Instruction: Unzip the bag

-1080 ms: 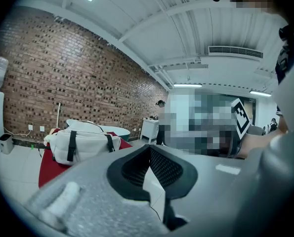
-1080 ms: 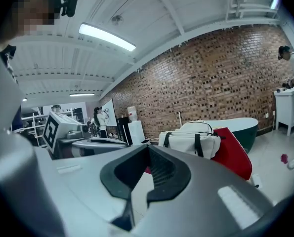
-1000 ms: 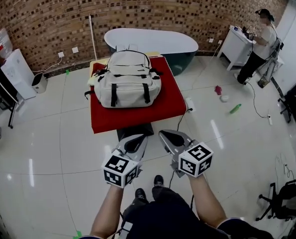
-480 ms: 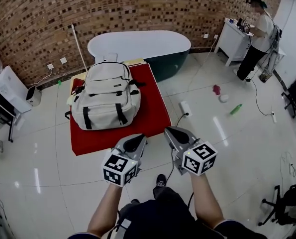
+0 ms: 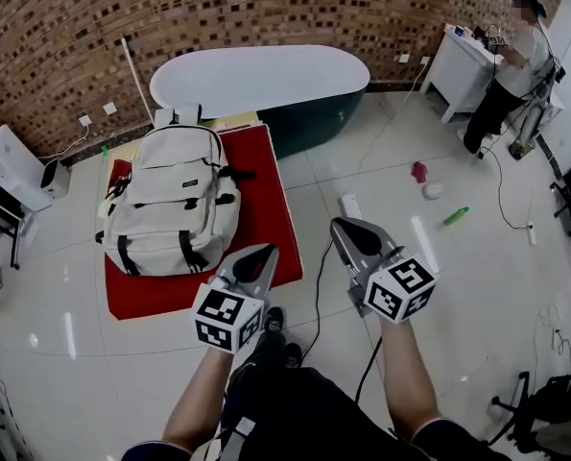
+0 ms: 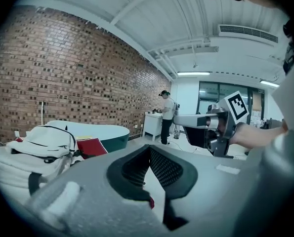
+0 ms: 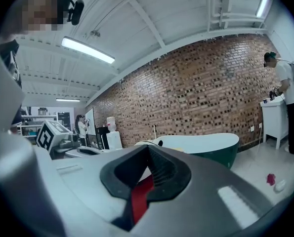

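A cream backpack (image 5: 170,197) with black straps lies flat on a red-covered table (image 5: 266,185). It also shows at the left of the left gripper view as the backpack (image 6: 35,149). My left gripper (image 5: 266,254) is shut and empty, held in the air over the table's near right corner, a little short of the bag. My right gripper (image 5: 344,227) is shut and empty too, out over the floor to the right of the table. In each gripper view the jaws meet with nothing between them.
A white and dark green bathtub (image 5: 256,83) stands behind the table against the brick wall. A black cable (image 5: 316,286) runs over the tiled floor by my feet. A person (image 5: 511,65) stands at a white cabinet at far right, with small items (image 5: 429,182) on the floor nearby.
The view has swung right and closer: the table and backpack now sit further left and nearer. Both grippers stayed shut, now beside the table's near right corner.
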A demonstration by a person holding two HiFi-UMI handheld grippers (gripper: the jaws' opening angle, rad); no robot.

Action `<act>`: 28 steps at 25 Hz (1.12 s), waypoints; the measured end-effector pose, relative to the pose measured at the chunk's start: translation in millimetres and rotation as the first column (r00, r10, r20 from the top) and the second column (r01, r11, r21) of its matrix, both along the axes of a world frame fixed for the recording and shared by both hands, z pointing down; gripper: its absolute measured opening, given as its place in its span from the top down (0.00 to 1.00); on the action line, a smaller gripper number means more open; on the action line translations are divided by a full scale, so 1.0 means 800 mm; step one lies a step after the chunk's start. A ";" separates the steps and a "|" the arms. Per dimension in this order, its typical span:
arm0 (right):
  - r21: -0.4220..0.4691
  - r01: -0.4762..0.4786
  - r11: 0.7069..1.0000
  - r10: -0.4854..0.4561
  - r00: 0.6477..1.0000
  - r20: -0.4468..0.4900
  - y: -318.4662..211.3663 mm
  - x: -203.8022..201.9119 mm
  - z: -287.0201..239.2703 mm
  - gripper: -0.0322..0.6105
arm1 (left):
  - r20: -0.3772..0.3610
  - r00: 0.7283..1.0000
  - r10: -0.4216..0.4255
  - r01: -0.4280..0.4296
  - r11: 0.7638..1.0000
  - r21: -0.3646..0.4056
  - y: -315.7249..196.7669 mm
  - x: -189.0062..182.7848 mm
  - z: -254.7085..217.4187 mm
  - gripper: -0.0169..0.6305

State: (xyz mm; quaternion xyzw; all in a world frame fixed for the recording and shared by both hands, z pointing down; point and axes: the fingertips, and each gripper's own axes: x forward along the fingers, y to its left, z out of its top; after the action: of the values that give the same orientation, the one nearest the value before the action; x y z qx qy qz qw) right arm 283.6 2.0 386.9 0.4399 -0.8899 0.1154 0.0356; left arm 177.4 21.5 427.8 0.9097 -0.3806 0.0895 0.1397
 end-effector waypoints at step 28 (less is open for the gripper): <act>-0.046 0.753 0.656 -0.755 0.654 -0.044 -0.417 -0.121 0.068 0.94 | 0.072 0.706 -0.705 0.709 0.703 -0.059 -0.366 -0.048 0.060 0.97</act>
State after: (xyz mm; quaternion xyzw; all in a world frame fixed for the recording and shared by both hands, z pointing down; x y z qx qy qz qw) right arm 186.7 -332.0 441.7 0.0341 -0.9893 0.0878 0.1117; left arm 138.9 -271.6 475.5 0.6858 -0.6989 0.0647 0.1923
